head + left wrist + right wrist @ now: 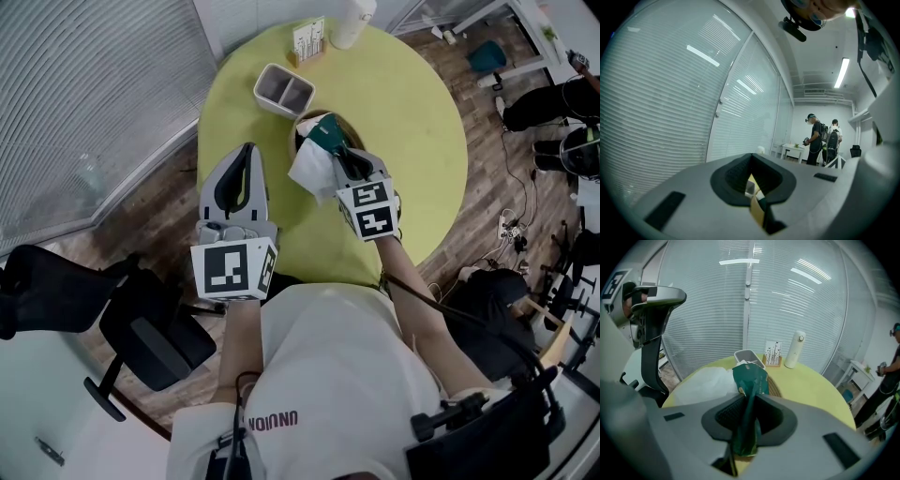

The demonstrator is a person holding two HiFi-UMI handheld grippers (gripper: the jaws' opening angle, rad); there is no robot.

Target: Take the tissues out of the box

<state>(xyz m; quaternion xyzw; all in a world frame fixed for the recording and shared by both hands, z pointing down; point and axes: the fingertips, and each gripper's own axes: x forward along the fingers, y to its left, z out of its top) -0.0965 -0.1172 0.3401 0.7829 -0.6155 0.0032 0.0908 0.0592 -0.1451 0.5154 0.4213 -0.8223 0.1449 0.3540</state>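
A green tissue pack (323, 131) is held above the yellow-green round table (412, 141), with my right gripper (339, 152) shut on it. In the right gripper view the pack (750, 380) stands on edge between the pads, pinched flat. A crumpled white tissue (309, 171) spreads just left of the pack, touching it; the same tissue (705, 383) looks to rest on the table. My left gripper (246, 155) is raised over the table's left edge, apart from the tissue, jaws together and empty. Its own view points up at window blinds (670, 103).
A grey two-compartment bin (284, 91) stands behind the pack, then a card holder (307, 41) and a white bottle (351, 21) at the far edge. A brown woven mat (774, 387) lies under the pack. A black chair (141, 328) stands at the left.
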